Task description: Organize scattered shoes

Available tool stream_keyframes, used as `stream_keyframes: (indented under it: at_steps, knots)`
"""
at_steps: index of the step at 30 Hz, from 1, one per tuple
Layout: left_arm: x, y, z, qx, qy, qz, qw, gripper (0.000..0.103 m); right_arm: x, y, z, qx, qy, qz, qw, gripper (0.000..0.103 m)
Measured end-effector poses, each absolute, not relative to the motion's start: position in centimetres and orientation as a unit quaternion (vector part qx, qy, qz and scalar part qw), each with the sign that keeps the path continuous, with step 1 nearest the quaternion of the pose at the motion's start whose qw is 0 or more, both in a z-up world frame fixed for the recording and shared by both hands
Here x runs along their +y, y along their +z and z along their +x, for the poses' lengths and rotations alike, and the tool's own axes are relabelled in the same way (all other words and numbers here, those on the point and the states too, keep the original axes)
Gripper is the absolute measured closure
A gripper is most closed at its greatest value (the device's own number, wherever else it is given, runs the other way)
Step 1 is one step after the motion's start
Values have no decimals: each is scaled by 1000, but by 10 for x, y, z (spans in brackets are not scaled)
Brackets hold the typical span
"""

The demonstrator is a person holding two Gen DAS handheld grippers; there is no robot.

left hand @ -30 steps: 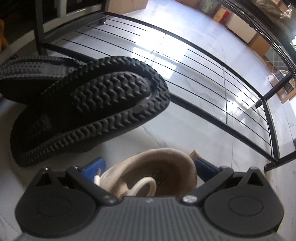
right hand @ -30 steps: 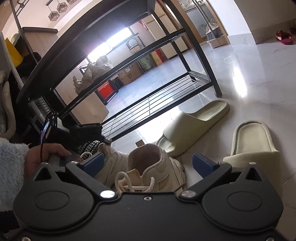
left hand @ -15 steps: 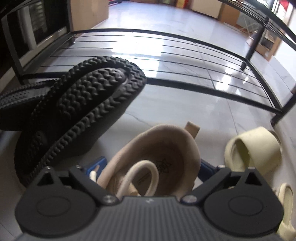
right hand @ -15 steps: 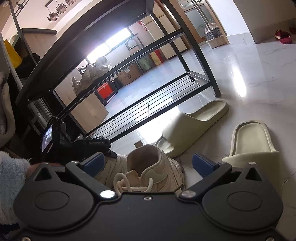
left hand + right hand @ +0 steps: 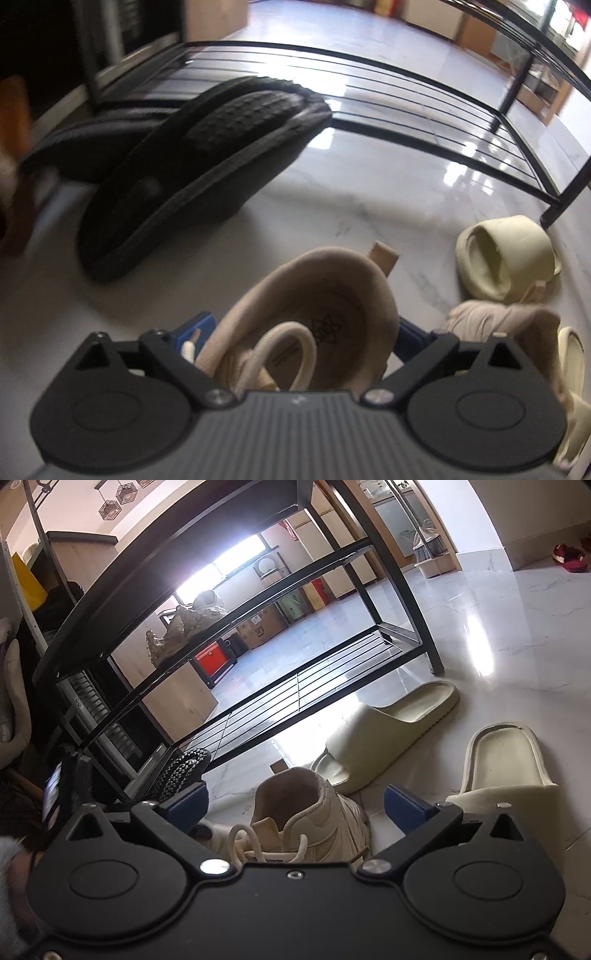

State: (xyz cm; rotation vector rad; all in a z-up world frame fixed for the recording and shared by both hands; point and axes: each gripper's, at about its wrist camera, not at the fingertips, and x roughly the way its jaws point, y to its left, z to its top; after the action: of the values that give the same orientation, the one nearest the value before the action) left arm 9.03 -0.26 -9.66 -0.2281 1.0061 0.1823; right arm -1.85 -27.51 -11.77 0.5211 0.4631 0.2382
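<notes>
My left gripper (image 5: 301, 334) is shut on a beige sneaker (image 5: 314, 325), its blue pads pressing both sides of the collar. Two black slippers (image 5: 192, 166) lie ahead of it by the black shoe rack (image 5: 406, 107). My right gripper (image 5: 293, 803) is open, its blue pads apart on either side of a second beige sneaker (image 5: 306, 819) that stands on the floor. That sneaker also shows at the right in the left wrist view (image 5: 509, 321). Two cream slides (image 5: 391, 731) (image 5: 506, 760) lie on the floor to the right.
The rack has several wire shelves; a glittery shoe (image 5: 184, 627) sits on a middle shelf (image 5: 258, 605). A rack leg (image 5: 424, 627) stands near the cream slides. Red shoes (image 5: 569, 555) lie far right by the wall. Cardboard boxes (image 5: 262, 626) stand behind the rack.
The left gripper has pulled back and to the right with its sneaker; the black slippers now look farther off and the cream slide and second sneaker have come into view. The right gripper has barely moved.
</notes>
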Motion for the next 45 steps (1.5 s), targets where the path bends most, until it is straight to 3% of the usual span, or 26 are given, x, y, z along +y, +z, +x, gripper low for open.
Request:
stream_keyframes:
  at_steps: [5, 14, 27, 37, 45]
  knots:
    - [-4, -95, 48, 475, 122, -130, 862, 4, -274, -117, -20, 225, 117, 253, 934, 0]
    - [-11, -81, 46, 486, 98, -102, 862, 1, -274, -112, -29, 213, 114, 249, 938, 0]
    - [38, -7, -8, 424, 106, -110, 893, 1, -226, -85, -46, 225, 196, 215, 930, 0]
    - [109, 31, -62, 380, 160, -90, 906, 1, -127, -101, -28, 393, 219, 287, 846, 0]
    - [120, 31, -69, 361, 152, -102, 914, 1, -56, -125, 4, 515, 120, 255, 809, 0]
